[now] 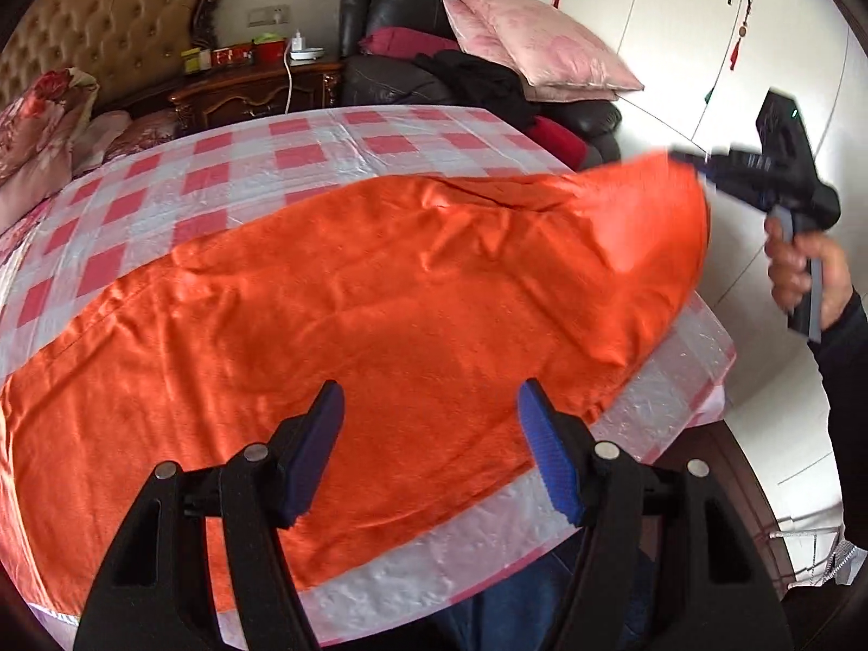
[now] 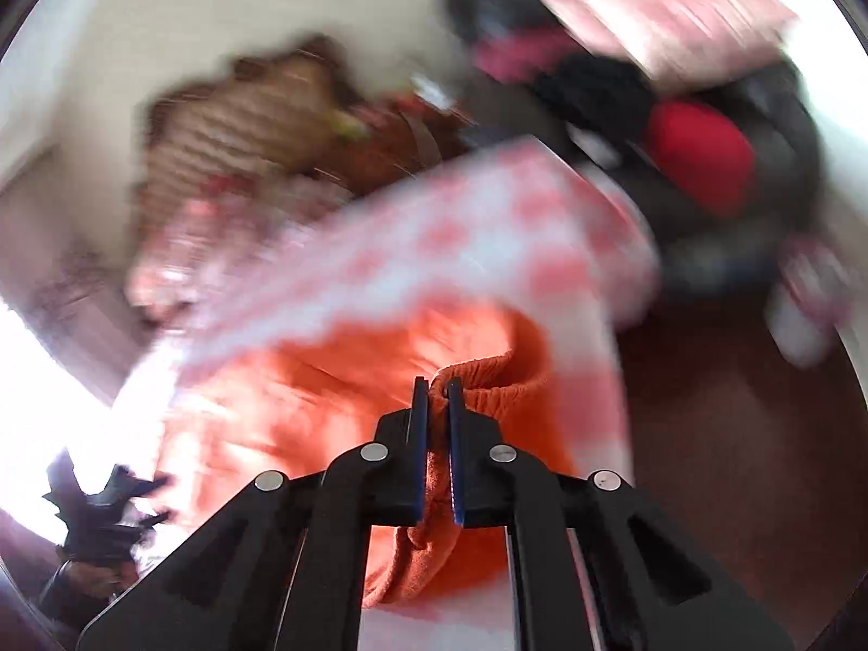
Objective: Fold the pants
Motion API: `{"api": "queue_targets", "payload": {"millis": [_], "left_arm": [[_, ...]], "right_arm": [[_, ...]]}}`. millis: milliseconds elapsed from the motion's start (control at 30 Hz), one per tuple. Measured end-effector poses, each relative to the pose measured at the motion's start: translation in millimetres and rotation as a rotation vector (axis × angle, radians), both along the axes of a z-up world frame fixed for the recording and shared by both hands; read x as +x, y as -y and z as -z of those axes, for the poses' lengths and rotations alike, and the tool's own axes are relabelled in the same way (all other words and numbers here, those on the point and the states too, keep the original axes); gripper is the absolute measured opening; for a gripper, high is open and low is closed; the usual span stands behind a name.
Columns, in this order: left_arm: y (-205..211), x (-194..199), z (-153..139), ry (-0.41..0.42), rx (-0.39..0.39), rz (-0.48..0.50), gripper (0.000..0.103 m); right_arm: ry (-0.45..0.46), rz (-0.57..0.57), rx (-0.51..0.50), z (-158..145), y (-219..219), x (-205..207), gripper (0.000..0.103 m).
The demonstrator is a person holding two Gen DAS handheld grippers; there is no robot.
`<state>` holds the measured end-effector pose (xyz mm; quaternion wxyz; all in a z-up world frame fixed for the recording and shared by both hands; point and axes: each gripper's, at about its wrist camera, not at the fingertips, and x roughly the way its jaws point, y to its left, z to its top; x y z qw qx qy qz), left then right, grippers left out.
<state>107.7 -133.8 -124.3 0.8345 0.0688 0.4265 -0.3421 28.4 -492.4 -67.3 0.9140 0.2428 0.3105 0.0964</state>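
Note:
The orange pants (image 1: 352, 314) lie spread over a table with a pink and white checked cloth (image 1: 228, 163). My left gripper (image 1: 431, 407) is open and empty, hovering over the near part of the pants. My right gripper (image 2: 438, 388) is shut on the elastic waistband of the pants (image 2: 488, 374) and lifts that end off the table. In the left wrist view the right gripper (image 1: 700, 165) holds the raised right end of the pants above the table's right edge. The right wrist view is blurred by motion.
A black leather armchair (image 1: 390, 76) with pink pillows (image 1: 542, 38) and dark clothes stands behind the table. A wooden nightstand (image 1: 255, 87) and a tufted headboard (image 1: 108, 27) are at the back left. White wardrobe doors (image 1: 705, 27) are on the right. The table's near edge (image 1: 434, 569) is just below my left gripper.

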Motion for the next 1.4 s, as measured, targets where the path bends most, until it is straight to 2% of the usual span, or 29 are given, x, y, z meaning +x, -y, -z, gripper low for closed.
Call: {"api": "queue_targets", "payload": {"millis": [33, 67, 100, 167, 200, 233, 267, 300, 333, 367, 400, 433, 500, 567, 633, 667, 767, 833, 900, 967, 1033, 1067, 1100, 1167, 1233, 1333, 1367, 1400], "left_arm": [[2, 0, 2, -0.006, 0.003, -0.001, 0.067], [5, -1, 4, -0.010, 0.008, -0.003, 0.067], [5, -1, 4, -0.010, 0.011, -0.012, 0.067], [1, -2, 2, -0.009, 0.003, -0.021, 0.067], [-3, -2, 2, -0.012, 0.001, -0.030, 0.067], [-10, -1, 4, -0.021, -0.002, -0.050, 0.067], [-20, 0, 5, -0.036, -0.008, -0.073, 0.067], [-32, 3, 8, -0.059, -0.022, -0.114, 0.067], [-44, 5, 8, -0.074, -0.037, -0.149, 0.066], [-61, 7, 10, -0.091, -0.057, -0.204, 0.066], [-79, 7, 12, -0.099, -0.067, -0.263, 0.066], [-97, 8, 13, -0.103, -0.072, -0.321, 0.066], [-143, 10, 16, -0.116, -0.086, -0.468, 0.066], [-181, 10, 17, -0.118, -0.097, -0.581, 0.066], [-201, 7, 11, -0.097, -0.091, -0.619, 0.065], [-200, 6, 5, -0.076, -0.089, -0.587, 0.065], [-159, 10, -7, -0.058, -0.115, -0.377, 0.064], [-100, 17, -13, -0.061, -0.157, -0.196, 0.064], [-26, 21, -13, -0.059, -0.161, -0.023, 0.064], [47, 27, -5, -0.058, -0.113, 0.125, 0.064], [122, 35, 10, -0.033, 0.001, 0.257, 0.049], [152, 43, 21, -0.059, 0.051, 0.305, 0.042], [173, 49, 31, -0.091, 0.094, 0.329, 0.028], [198, 58, 33, -0.022, 0.153, 0.348, 0.026], [205, 77, 25, -0.033, 0.157, 0.313, 0.023], [176, 92, 2, 0.018, 0.078, 0.199, 0.023], [149, 92, -10, 0.046, 0.010, 0.153, 0.026], [108, 92, -23, 0.088, -0.070, 0.078, 0.039]], "right_arm": [[0.027, -0.009, 0.046, 5, 7, 2, 0.007], [-0.015, 0.007, 0.047, 18, 14, 8, 0.007], [-0.140, 0.054, -0.003, 44, 19, 18, 0.007], [-0.258, 0.073, -0.036, 75, 22, 16, 0.008], [-0.266, 0.086, -0.054, 77, 21, 12, 0.010], [-0.265, 0.108, -0.084, 75, 21, 7, 0.017], [-0.283, 0.159, -0.160, 70, 21, 1, 0.027], [-0.301, 0.213, -0.237, 67, 20, -2, 0.061], [-0.308, 0.236, -0.282, 66, 18, -3, 0.083], [-0.323, 0.230, -0.319, 69, 13, -4, 0.083], [-0.356, 0.204, -0.352, 77, 6, -5, 0.073], [-0.355, 0.183, -0.327, 81, 3, -6, 0.053], [-0.350, 0.176, -0.229, 81, 3, -6, 0.029], [-0.372, 0.175, -0.319, 75, -12, -4, 0.022], [-0.426, 0.214, -0.355, 71, -20, -6, 0.013], [-0.463, 0.246, -0.362, 68, -22, -11, 0.012], [-0.559, 0.324, -0.441, 68, -41, -26, 0.012], [-0.580, 0.339, -0.485, 69, -55, -33, 0.012], [-0.583, 0.350, -0.475, 71, -57, -33, 0.012], [-0.583, 0.366, -0.469, 74, -55, -33, 0.012], [-0.590, 0.374, -0.491, 74, -57, -32, 0.013], [-0.594, 0.375, -0.511, 74, -59, -31, 0.013], [-0.599, 0.377, -0.534, 74, -63, -30, 0.013], [-0.603, 0.381, -0.550, 73, -66, -30, 0.014], [-0.603, 0.384, -0.544, 74, -66, -30, 0.015], [-0.616, 0.386, -0.546, 74, -65, -27, 0.018], [-0.620, 0.387, -0.544, 74, -65, -26, 0.019], [-0.623, 0.385, -0.549, 74, -65, -25, 0.022]]}}
